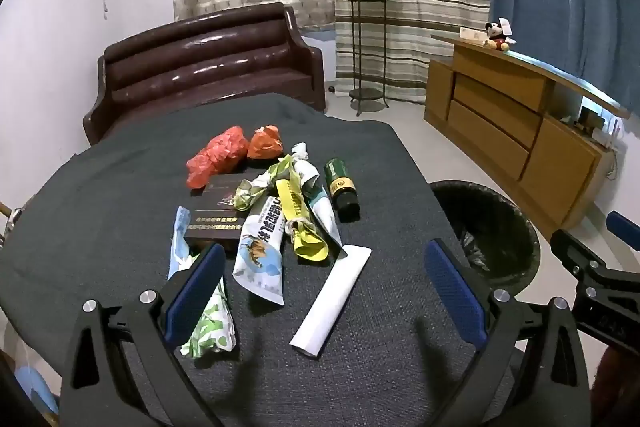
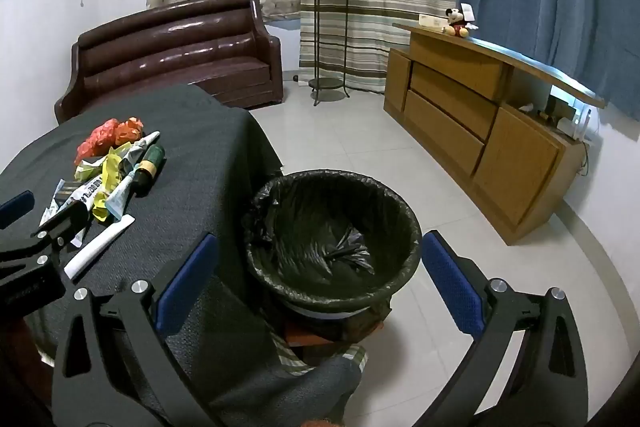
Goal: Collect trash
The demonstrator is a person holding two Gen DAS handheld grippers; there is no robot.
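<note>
I'm looking down over the dark cloth-covered table (image 1: pixel 100 195), and my left gripper (image 1: pixel 326 287) hangs above its near edge with the blue pads spread wide, nothing between them. Starting at the left of the litter: a pale blue wrapper (image 1: pixel 179 239) and a green-and-white packet (image 1: pixel 212 323) poke out from behind my left finger. Just right, a dark box (image 1: pixel 218 215) with a white-and-blue pouch (image 1: pixel 260 255) leaning on it. At the far side sit two crumpled red-orange bags (image 1: pixel 236 155). In the middle, a twisted yellow wrapper (image 1: pixel 298 219), then a long white paper sleeve (image 1: pixel 332 301) lying nearest to me, apart from the heap. At the pile's right edge, a small green bottle (image 1: pixel 340 187) on its side. Further right, off the table's edge, the bin with its black liner (image 2: pixel 332 239) stands on the floor, and my right gripper (image 2: pixel 316 287) is poised over it, fingers fully apart, holding nothing
</note>
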